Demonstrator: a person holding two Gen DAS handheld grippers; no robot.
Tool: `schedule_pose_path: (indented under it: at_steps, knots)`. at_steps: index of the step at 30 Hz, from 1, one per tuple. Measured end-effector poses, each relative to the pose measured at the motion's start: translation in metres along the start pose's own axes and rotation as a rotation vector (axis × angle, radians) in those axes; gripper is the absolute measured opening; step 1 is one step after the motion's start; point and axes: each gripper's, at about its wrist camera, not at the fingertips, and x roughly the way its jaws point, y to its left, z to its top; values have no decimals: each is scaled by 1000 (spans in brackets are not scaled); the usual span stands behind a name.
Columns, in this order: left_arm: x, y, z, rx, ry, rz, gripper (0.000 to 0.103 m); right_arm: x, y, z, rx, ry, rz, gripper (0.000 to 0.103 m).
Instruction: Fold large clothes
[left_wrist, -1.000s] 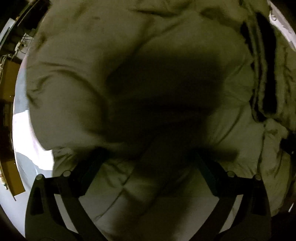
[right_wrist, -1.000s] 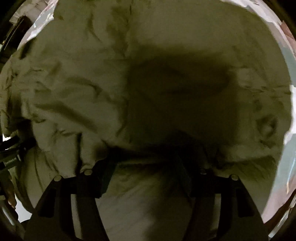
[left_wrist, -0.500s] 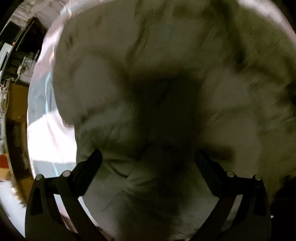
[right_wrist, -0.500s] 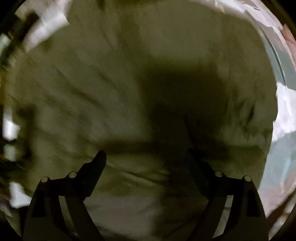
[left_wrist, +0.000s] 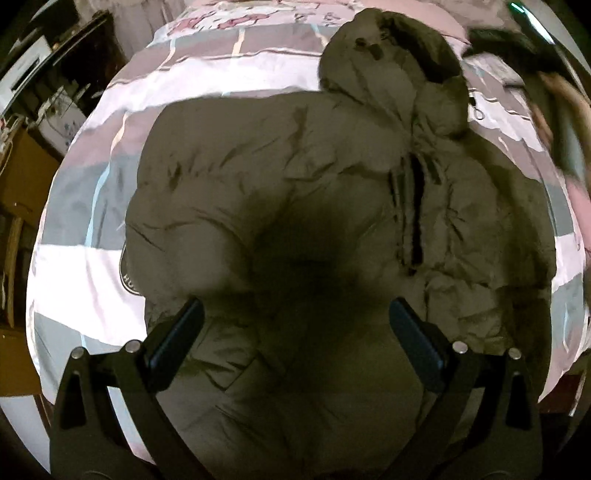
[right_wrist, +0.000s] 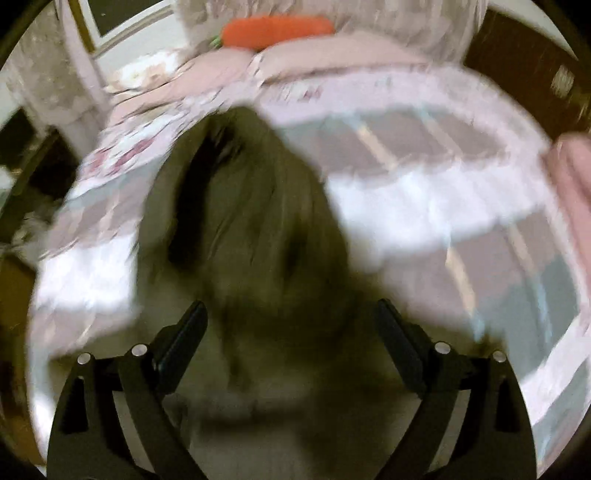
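I see the padded jacket (left_wrist: 303, 206) lying spread on the bedspread (left_wrist: 85, 266), with bare bedspread left and far. My left gripper (left_wrist: 295, 314) hangs wide above it, holding nothing. My right gripper (right_wrist: 291, 314) is opening, nothing between its jaws.

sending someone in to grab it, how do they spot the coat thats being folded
Look at the bed with the pink, white and grey striped cover. Spread across its middle lies a puffy olive-khaki padded coat, hood toward the pillows. It is the only dark, quilted thing on the pale bedding, with a black zip strip down its front.
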Motion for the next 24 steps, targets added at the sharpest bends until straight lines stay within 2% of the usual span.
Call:
schedule_pose_path:
  at_steps: [2, 4, 6, 8, 9, 10, 11, 12, 15, 17, 19, 22, 24]
  knots:
    - [1, -2, -8, 4, 27, 6, 101, 25, 12, 35, 6, 18, -94, 92]
    - [5, -2, -7, 18, 47, 4, 101, 46, 18, 59, 64, 43, -87, 92]
    - [4, -1, -5, 27, 31, 5, 101, 64, 26, 68, 84, 57, -84, 92]
    - [3, 0, -3, 27, 21, 9, 101, 81, 35, 71, 59, 54, -130, 92]
    - [4, 1, -2, 25, 27, -4, 101, 87, 39, 72, 43, 46, -145, 84]
    - [5, 2, -2, 25, 34, -19, 101, 89, 40, 68, 28, 34, -154, 41]
    - [8, 2, -2, 30, 40, -23, 101, 90, 39, 63, 24, 36, -174, 13]
    - [10, 2, -2, 34, 44, -13, 101, 90, 35, 60, 49, 29, -161, 8]
    - [15, 6, -2, 16, 62, 3, 101, 55, 29, 50, 66, -64, -65, 6]
    - [13, 8, -1, -2, 58, -8, 101, 15, 30, 39, 13, -155, 0, 6]
    - [9, 10, -3, -3, 42, 18, 101, -33, 22, 19, -24, -235, 81, 5]
    - [2, 13, -7, -18, 30, 37, 101, -133, -18, -34, -59, -344, 247, 5]
    - [-4, 17, -9, -40, 14, 45, 101, -176, -40, -71, -89, -359, 306, 5]
